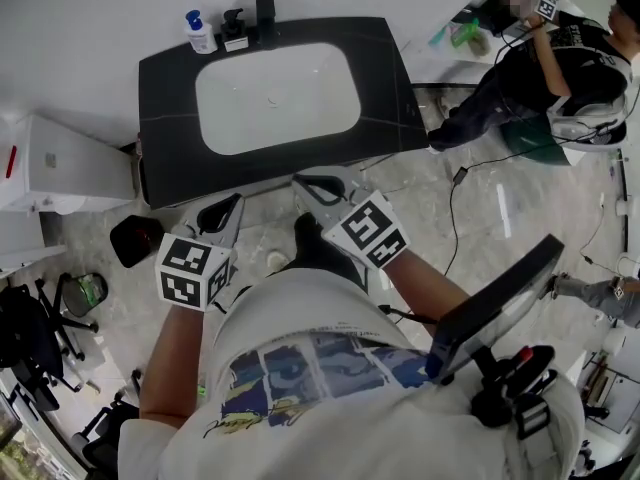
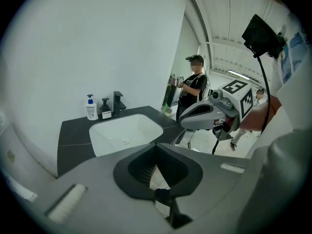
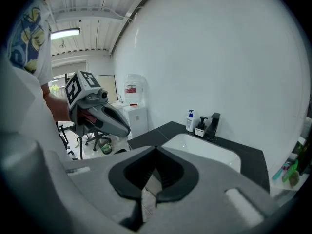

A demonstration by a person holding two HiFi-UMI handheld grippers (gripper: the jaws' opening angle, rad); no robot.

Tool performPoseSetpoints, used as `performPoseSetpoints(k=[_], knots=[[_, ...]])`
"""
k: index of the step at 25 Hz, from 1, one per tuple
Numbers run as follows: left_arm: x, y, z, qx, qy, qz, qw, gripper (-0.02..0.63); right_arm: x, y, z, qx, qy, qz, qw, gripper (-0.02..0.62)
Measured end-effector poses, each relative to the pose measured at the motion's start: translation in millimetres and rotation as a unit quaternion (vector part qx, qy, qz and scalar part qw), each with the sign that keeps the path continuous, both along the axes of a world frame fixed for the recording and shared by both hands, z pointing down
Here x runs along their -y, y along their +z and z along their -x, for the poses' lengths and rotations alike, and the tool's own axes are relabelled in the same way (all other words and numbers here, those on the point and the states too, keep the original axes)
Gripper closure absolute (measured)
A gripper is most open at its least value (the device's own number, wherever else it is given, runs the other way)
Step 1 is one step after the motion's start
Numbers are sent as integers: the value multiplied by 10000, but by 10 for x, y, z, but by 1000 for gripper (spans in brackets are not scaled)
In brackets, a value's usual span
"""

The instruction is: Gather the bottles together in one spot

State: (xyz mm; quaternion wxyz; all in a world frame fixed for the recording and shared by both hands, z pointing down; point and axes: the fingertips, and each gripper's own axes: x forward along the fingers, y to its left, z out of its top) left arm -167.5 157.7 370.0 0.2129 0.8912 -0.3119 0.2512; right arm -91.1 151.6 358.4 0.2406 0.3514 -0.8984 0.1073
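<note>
Two bottles stand side by side at the back left corner of the black countertop: a white pump bottle with a blue top and a small black pump bottle with a white label. Both grippers hover over the floor in front of the counter, well short of the bottles. My left gripper is shut and empty. My right gripper is beside it, jaws together, nothing held.
A white sink basin fills the middle of the counter, with a black faucet behind it next to the bottles. A white cabinet stands to the left. A person sits at the far right. Cables lie on the floor.
</note>
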Motion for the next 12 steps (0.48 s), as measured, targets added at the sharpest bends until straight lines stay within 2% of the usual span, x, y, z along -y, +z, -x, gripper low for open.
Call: performPoseSetpoints(k=[12], knots=[[-88,94,28,62,13,118,9999,604,-90,-25,71,23,-4,-28,10000,594]])
